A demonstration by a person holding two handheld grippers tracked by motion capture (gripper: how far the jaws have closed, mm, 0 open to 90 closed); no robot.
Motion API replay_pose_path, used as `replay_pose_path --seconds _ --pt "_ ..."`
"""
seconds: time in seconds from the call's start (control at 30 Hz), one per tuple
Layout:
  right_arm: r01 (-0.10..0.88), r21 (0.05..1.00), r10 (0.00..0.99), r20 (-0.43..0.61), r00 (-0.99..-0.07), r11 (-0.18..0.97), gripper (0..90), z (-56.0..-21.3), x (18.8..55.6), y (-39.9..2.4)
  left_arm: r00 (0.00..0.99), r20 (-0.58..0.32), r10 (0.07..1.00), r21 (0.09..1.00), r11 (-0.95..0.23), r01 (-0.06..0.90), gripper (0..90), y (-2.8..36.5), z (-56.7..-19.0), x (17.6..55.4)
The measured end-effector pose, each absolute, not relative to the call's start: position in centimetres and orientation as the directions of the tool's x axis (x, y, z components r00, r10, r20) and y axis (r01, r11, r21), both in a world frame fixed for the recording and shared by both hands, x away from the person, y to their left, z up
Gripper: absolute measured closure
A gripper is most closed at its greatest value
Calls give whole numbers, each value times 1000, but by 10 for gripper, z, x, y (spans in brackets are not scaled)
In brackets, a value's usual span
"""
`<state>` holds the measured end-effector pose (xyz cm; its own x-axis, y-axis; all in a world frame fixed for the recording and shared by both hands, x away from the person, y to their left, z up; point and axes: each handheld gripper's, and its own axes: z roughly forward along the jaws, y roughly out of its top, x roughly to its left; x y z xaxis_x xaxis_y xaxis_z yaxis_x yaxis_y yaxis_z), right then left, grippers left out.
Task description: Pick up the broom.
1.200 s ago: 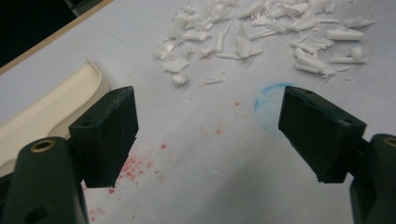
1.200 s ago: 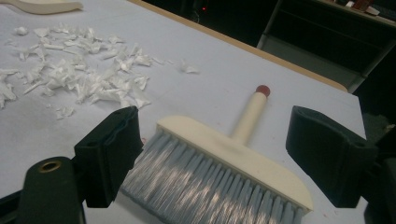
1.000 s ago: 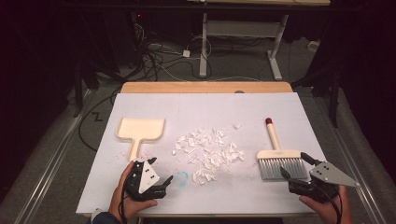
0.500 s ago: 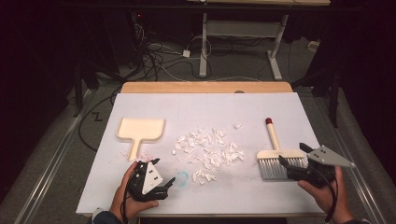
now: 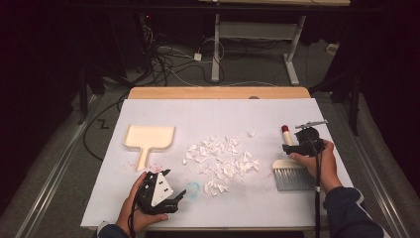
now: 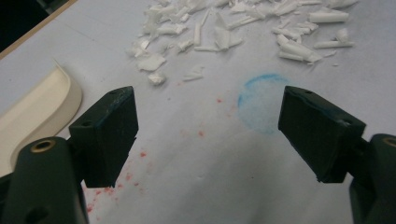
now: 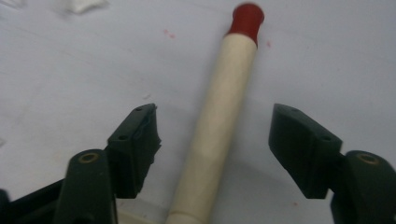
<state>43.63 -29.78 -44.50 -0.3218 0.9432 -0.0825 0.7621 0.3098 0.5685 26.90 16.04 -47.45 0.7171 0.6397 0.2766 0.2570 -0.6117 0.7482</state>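
Note:
A hand brush with grey bristles [image 5: 293, 178] lies at the right of the white table sheet [image 5: 223, 114]. Its cream handle [image 7: 219, 116] ends in a red tip [image 5: 285, 129] that points away from me. My right gripper [image 5: 293, 147] reaches in from the right at that handle. The handle lies between the jaws of the right gripper [image 7: 212, 121], which have just been closing and stand clear of it on both sides. White paper scraps [image 5: 223, 158] are heaped mid-table. A cream dustpan [image 5: 148, 138] lies left. My left gripper [image 5: 174, 183] rests open near the front edge, nothing between its jaws [image 6: 205, 107].
A blue smudge [image 6: 261, 102] and red specks mark the sheet just ahead of the left gripper. The dustpan's rim [image 6: 37, 107] shows to its left and the scraps [image 6: 224, 32] farther off. A wooden table edge [image 5: 218, 92] runs along the back, with cables and desk legs on the floor beyond.
My right gripper has moved away from me, from beside the bristles to the brush handle, and its jaws stand narrower. The left gripper has stayed put.

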Motion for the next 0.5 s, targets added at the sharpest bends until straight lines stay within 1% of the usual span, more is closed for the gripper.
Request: replay_pose_path --seconds 0.03,0.07,0.1,0.13,0.17,0.2,0.33,0.5 --pt "762 569 943 -83 -322 310 403 -445 436 -298 717 277 640 748 -612 257 190 160 -474 269" --pt "777 542 941 -89 -326 320 472 -449 440 -296 719 278 637 747 -614 255 190 161 -474 268" --pt "787 532 939 -53 -339 314 538 -454 443 -297 719 277 638 748 -612 255 192 161 -474 267" --pt "786 527 936 -51 -350 322 572 -454 443 -297 720 277 637 747 -614 255 194 161 -474 267" --pt "786 527 936 -51 -350 322 572 -454 443 -297 721 277 635 746 -615 256 194 161 -475 267" --pt "779 530 927 -38 -373 335 663 -454 442 -296 722 275 635 745 -616 257 194 161 -475 267" --pt "771 526 916 -38 -400 359 707 -453 442 -295 723 273 634 743 -616 260 194 161 -475 266" --pt "759 530 907 -44 -420 377 716 -454 442 -296 728 271 629 739 -621 261 195 160 -475 266"
